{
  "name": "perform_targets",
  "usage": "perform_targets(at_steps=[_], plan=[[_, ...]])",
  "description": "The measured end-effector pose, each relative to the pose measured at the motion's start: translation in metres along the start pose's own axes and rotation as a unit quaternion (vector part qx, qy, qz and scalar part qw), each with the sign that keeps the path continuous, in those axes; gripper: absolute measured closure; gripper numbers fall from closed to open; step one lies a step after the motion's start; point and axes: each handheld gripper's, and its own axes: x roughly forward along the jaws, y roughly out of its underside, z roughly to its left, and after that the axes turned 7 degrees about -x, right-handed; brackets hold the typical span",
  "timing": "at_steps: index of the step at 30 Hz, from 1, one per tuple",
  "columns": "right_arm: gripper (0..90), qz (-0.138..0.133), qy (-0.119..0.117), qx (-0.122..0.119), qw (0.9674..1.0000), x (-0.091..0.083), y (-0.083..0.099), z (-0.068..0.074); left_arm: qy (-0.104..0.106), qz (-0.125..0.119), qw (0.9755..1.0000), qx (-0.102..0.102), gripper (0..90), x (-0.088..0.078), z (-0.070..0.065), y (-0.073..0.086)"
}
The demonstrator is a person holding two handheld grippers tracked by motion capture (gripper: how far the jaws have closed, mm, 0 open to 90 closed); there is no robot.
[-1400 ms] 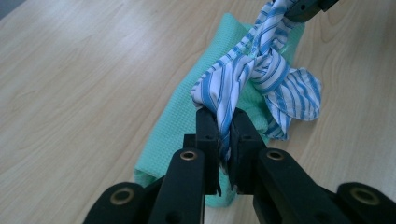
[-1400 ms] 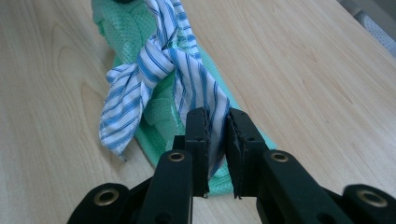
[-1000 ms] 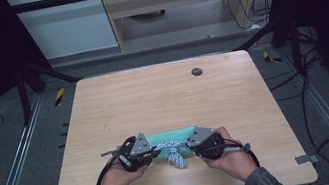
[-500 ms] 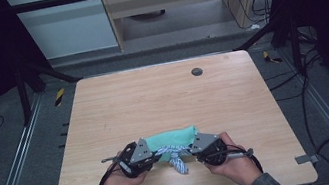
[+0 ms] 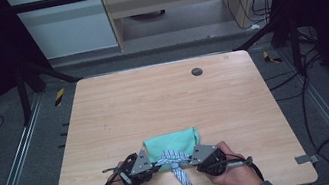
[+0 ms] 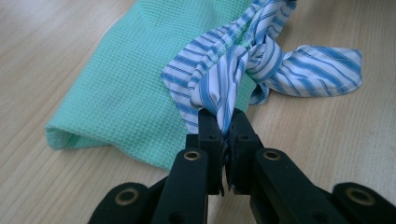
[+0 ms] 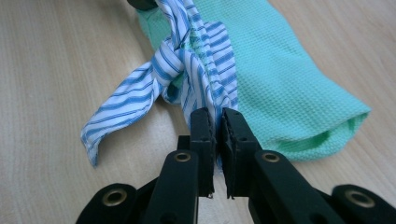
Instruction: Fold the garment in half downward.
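With the left gripper (image 6: 223,140) and right gripper (image 7: 217,135) each clamped on one end of the striped strip (image 5: 174,161) knotted at the towel's (image 5: 170,141) near edge, tightening appears in hand; next, judge a level outward pull.

table (image 5: 120,110): light wood | on it: green cloth (image 5: 173,141) w/ striped strip (image 5: 179,168), near edge

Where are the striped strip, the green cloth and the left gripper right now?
striped strip (image 6: 299,70), left gripper view, on its loose end past the knot.
green cloth (image 6: 126,98), left gripper view, mid-fold on the waffle weave.
left gripper (image 6: 225,133), left gripper view, between the tips, shut on the striped strip.
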Motion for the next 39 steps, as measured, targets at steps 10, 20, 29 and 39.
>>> perform_targets(at_steps=[10,20,29,39], plan=[[84.6,0.001,-0.011,-0.004,0.9999,0.002,0.003,0.007,-0.012,0.006,0.9999,-0.001,86.7,0.001,-0.004,0.008],[84.1,-0.004,-0.008,-0.009,0.9999,0.001,0.004,0.015,-0.023,0.008,0.9997,0.008,86.3,0.000,-0.010,0.011],[82.6,-0.001,-0.017,-0.014,0.9998,0.002,0.006,0.022,-0.022,0.008,0.9997,0.005,78.7,-0.001,-0.012,0.013],[59.2,-0.021,-0.014,0.011,0.9996,-0.003,0.003,0.023,-0.006,-0.046,0.9984,-0.033,51.6,-0.020,-0.019,0.005]])
